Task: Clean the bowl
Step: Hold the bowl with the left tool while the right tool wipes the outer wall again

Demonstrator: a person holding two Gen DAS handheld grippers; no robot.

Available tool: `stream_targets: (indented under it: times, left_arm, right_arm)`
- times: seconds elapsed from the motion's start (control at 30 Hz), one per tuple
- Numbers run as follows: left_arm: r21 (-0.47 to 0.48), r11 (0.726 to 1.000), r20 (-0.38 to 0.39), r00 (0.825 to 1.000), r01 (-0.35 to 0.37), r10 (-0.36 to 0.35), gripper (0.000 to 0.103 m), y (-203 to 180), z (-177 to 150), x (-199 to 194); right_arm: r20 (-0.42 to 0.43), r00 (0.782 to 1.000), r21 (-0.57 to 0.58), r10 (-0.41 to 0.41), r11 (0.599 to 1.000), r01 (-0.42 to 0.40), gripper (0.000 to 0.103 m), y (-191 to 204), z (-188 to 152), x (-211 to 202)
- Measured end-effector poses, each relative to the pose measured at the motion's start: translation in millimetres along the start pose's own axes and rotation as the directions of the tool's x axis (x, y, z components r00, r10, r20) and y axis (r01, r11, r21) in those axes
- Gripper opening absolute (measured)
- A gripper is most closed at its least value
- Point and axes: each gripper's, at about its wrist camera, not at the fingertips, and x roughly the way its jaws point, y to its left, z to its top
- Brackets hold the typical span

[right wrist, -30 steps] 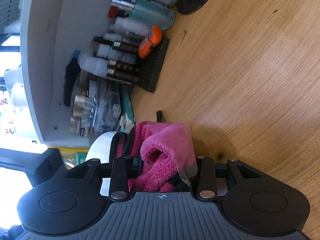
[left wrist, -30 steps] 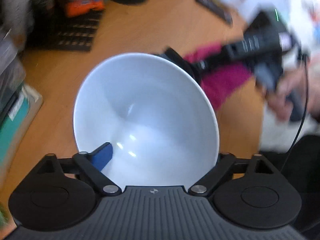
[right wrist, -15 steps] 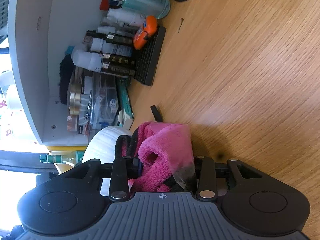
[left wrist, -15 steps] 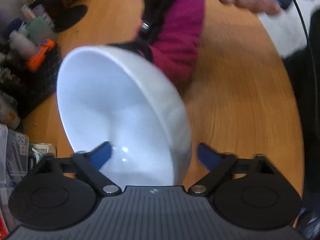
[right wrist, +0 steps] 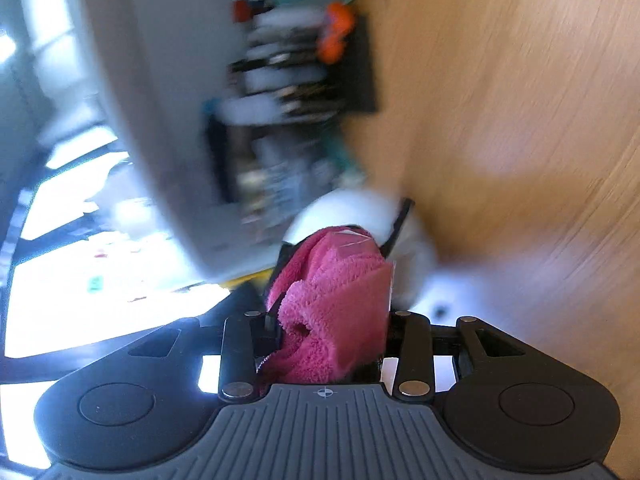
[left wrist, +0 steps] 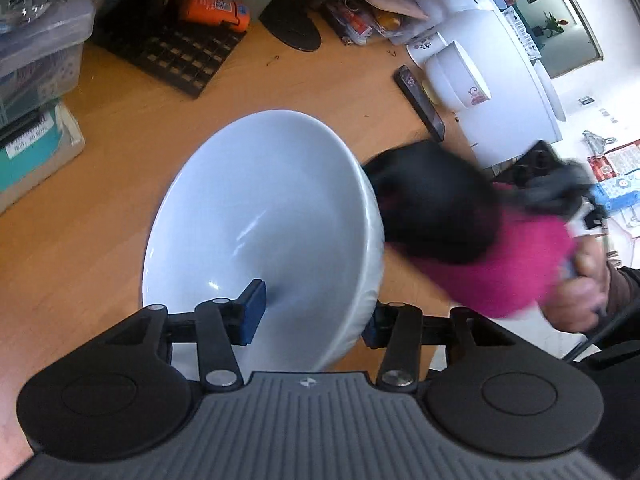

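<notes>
Both grippers busy | L point(left wrist: 312, 316) closing on bowl point(left wrist: 260, 216) wall, earlier wider | R point(right wrist: 332, 320) clamps cloth point(right wrist: 332, 304)

Bare wooden desk point(left wrist: 100, 208) left of the white bowl point(left wrist: 260, 216); black grid tray point(left wrist: 172, 52), phone point(left wrist: 420, 102) behind.
</notes>
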Motion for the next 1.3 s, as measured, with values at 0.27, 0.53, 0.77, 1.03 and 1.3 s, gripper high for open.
stream_targets:
  times: [0.27,0.53,0.77,1.03,1.3]
  left_arm:
    - [-0.021,0.999,-0.013,0.999,0.035,-0.035,0.056,10.3,-7.5,2.0]
    - [-0.008,1.0,-0.049,0.999,0.019,-0.019,0.067,15.8,-2.2,2.8]
    - [0.111,0.991,-0.077,0.994,-0.071,0.08,0.073,-3.9,-2.0,12.6]
    - [0.521,0.79,-0.06,0.908,-0.325,0.414,0.086,-52.0,-38.8,29.5]
    - [0.85,0.406,0.102,0.861,-0.336,0.499,0.102,-72.2,-86.9,55.7]
  right_arm:
    - [0.05,0.978,-0.247,-0.201,0.947,0.207,0.04,12.7,13.4,21.5]
    - [0.173,0.931,-0.22,-0.322,0.908,0.355,0.045,-22.4,33.2,12.6]
    - [0.206,0.885,-0.289,-0.417,0.838,0.462,0.027,-35.6,33.4,20.5]
    - [0.217,0.876,-0.312,-0.43,0.82,0.48,0.023,-33.4,33.3,19.7]
    - [0.215,0.894,-0.211,-0.392,0.876,0.435,0.023,-42.9,37.2,16.9]
